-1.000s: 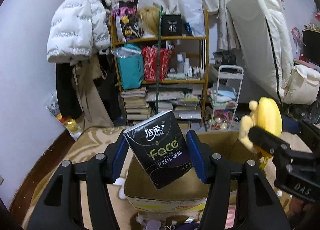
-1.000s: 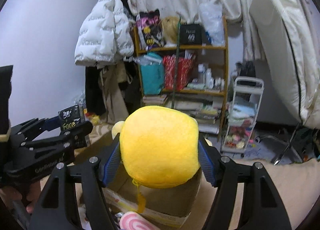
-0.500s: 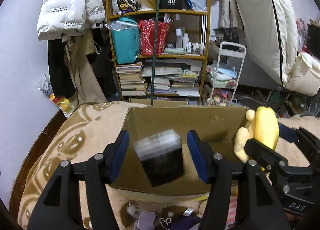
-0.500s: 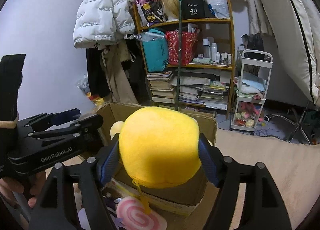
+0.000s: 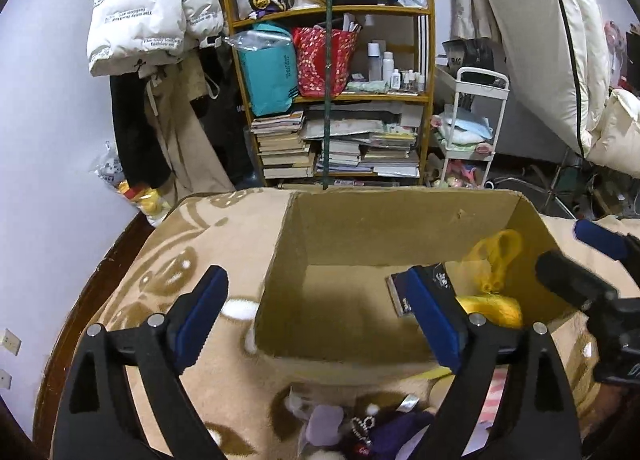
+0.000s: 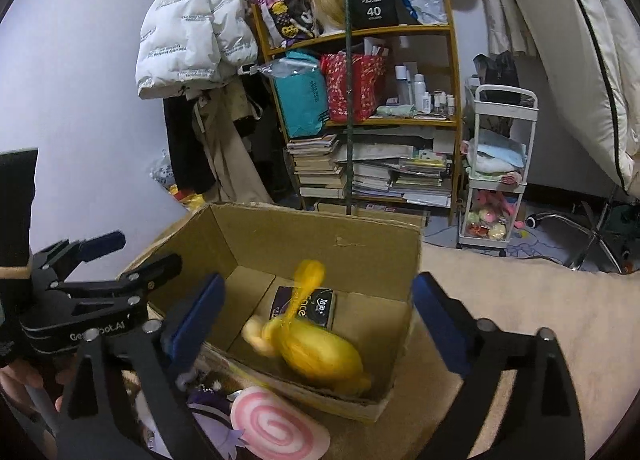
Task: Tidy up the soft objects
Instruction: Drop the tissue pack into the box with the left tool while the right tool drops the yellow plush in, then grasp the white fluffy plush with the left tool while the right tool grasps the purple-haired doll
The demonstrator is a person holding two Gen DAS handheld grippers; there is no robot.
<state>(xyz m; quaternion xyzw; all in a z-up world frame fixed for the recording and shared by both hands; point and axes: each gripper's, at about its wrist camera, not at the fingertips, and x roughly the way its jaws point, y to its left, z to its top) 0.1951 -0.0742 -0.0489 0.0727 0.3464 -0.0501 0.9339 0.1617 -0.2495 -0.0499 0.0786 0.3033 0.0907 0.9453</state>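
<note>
My left gripper and right gripper have just been opening and hang wide and empty over the cardboard box, where the yellow plush inside looks light and squashy, so I'd pinch its fat body.

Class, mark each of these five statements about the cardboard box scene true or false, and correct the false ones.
1. The yellow plush toy lies inside the open brown cardboard box. True.
2. The black tissue pack is clamped in the left gripper. False: it lies on the box floor; both jaws stand open with nothing between them.
3. The right gripper holds nothing. True.
4. The pink-and-white spiral plush is inside the box. False: it lies outside, before the near wall.
5. The box is turned upside down. False: it stands open-topped.
</note>
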